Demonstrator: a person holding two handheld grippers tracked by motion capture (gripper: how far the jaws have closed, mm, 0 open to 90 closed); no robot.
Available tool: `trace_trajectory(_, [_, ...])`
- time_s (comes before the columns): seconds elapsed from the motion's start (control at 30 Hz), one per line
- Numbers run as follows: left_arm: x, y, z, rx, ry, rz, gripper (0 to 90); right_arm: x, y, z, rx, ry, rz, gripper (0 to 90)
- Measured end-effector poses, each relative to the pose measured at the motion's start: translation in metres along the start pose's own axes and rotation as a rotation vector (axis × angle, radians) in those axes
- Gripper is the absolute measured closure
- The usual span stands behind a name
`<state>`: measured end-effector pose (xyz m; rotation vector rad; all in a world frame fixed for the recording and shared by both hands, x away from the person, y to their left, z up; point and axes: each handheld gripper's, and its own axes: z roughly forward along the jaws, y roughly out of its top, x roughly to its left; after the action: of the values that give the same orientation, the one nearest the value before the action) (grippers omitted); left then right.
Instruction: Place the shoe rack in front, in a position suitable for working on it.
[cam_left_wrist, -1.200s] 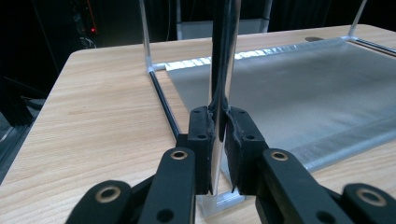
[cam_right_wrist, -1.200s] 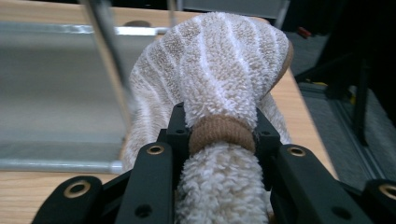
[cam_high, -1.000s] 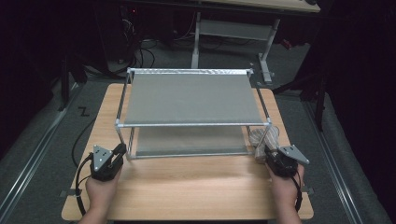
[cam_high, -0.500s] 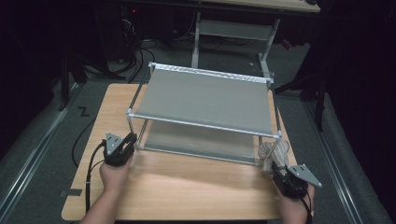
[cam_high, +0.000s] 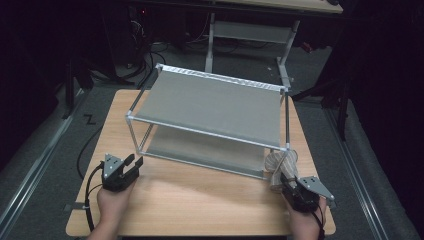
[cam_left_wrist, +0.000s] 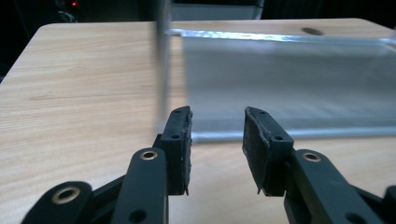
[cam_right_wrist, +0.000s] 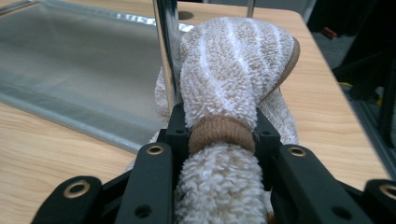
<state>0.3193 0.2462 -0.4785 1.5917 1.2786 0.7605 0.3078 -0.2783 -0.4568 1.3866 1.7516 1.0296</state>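
The right tool (cam_right_wrist: 222, 135) squeezes a fluffy beige towel (cam_right_wrist: 233, 79) beside the metal rack's (cam_high: 215, 107) near right leg on the worktop (cam_high: 200, 200). The left tool (cam_left_wrist: 217, 135) has just been opening, nothing inside.

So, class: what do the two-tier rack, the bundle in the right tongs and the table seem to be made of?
Rack: probably metal, with shiny silver posts and matt grey shelves.
Bundle: cream terry cloth, looped pile, tan band.
Table: light wood or wood-look laminate, grain visible.

Table brightly lit, surroundings dark; left gripper view's rack post blurred.
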Motion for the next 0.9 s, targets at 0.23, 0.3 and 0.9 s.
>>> trace_trajectory(0.23, [-0.030, -0.009, -0.013, -0.046, -0.072, 0.085, 59.4, 0.023, -0.002, 0.009, -0.011, 0.057, -0.014, 68.5])
trace_trajectory(0.3, [-0.032, -0.011, -0.011, -0.035, -0.099, 0.081, 59.4, 0.027, -0.006, 0.012, 0.000, 0.073, -0.017, 68.4])
trace_trajectory(0.9, [-0.025, -0.015, -0.013, -0.038, -0.124, 0.072, 57.2, 0.032, -0.012, -0.002, -0.022, 0.110, -0.020, 68.3])
